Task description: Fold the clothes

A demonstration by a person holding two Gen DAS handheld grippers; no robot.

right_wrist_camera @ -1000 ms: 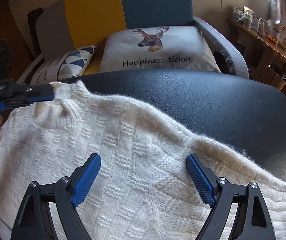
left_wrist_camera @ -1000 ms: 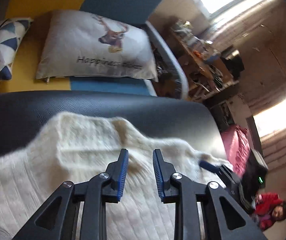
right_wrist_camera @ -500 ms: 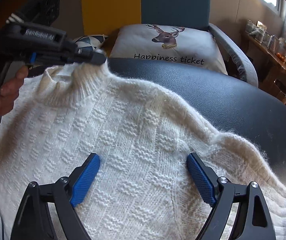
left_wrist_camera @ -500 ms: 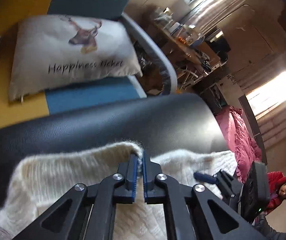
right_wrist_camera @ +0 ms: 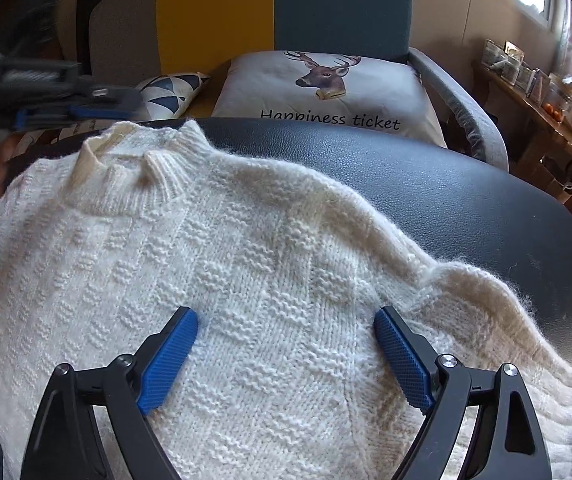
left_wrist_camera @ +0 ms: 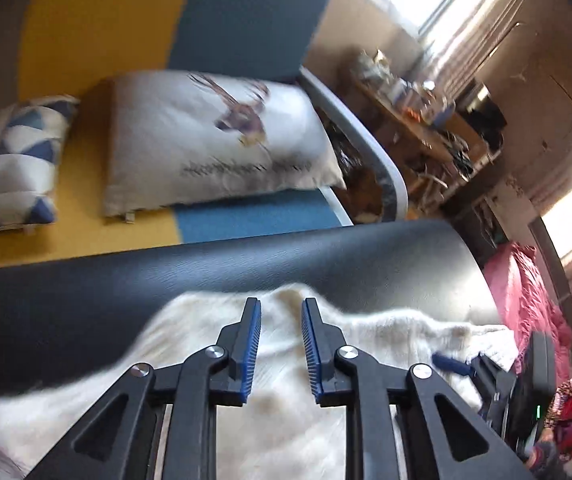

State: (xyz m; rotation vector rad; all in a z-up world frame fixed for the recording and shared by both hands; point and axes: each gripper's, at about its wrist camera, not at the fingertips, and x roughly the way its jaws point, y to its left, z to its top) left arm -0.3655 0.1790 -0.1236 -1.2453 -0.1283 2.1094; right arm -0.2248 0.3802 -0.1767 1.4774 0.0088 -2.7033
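A cream knitted sweater (right_wrist_camera: 245, 280) lies spread on a black leather surface (right_wrist_camera: 426, 200), its ribbed collar (right_wrist_camera: 153, 168) toward the far left. My right gripper (right_wrist_camera: 286, 320) is open wide and empty, hovering just over the sweater's chest. My left gripper (left_wrist_camera: 281, 308) is open with a small gap, empty, over the sweater (left_wrist_camera: 286, 420) near its far edge. It also shows in the right wrist view (right_wrist_camera: 85, 112), blurred, just beyond the collar. The right gripper shows in the left wrist view (left_wrist_camera: 452, 362) at lower right.
A sofa in yellow and blue (right_wrist_camera: 286, 8) stands behind the black surface, with a deer cushion (right_wrist_camera: 326, 88) and a triangle-pattern cushion (right_wrist_camera: 169, 92). A cluttered wooden shelf (right_wrist_camera: 546, 96) is at the right. A pink cloth (left_wrist_camera: 526, 296) lies far right.
My left gripper, shut on the collar half a second ago, has opened and let it go. The collar has dropped back flat. The right gripper stayed open over the chest.
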